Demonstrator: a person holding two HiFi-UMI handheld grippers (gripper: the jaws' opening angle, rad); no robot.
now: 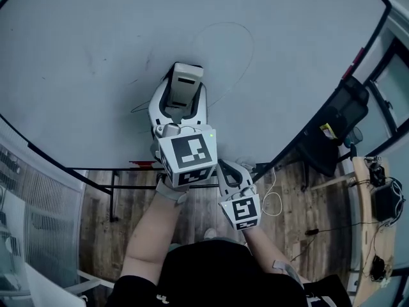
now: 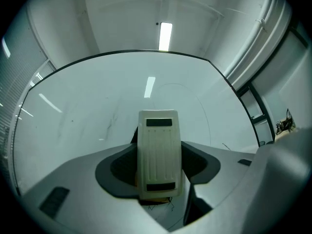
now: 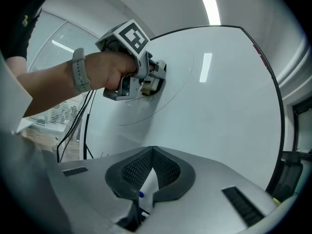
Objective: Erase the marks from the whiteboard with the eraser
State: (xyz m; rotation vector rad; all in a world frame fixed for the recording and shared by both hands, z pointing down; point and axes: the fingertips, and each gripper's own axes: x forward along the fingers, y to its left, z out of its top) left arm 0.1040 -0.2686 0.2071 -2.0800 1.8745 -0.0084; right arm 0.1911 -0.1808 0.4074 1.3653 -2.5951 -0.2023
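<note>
The whiteboard (image 1: pixel 96 56) fills the upper head view. A thin curved line (image 1: pixel 246 62) and small dark scribbles (image 1: pixel 137 107) are drawn on it. My left gripper (image 1: pixel 181 91) is shut on the cream eraser (image 1: pixel 183 85), which lies against the board beside the curve. In the left gripper view the eraser (image 2: pixel 157 152) stands between the jaws of the left gripper (image 2: pixel 158 165), with the whiteboard (image 2: pixel 87 106) behind it. My right gripper (image 1: pixel 233 174) hangs lower, off the board. In the right gripper view its tips (image 3: pixel 152 167) meet with nothing held, facing the whiteboard (image 3: pixel 219 106) and the left gripper (image 3: pixel 141 79).
A black chair (image 1: pixel 332 133) stands at the board's right edge. A wooden desk (image 1: pixel 374 216) with gear is at the far right. Cables (image 1: pixel 275 203) lie on the wood floor, and the board's stand legs (image 1: pixel 115 184) are below its lower edge. Blinds (image 1: pixel 25 190) are at left.
</note>
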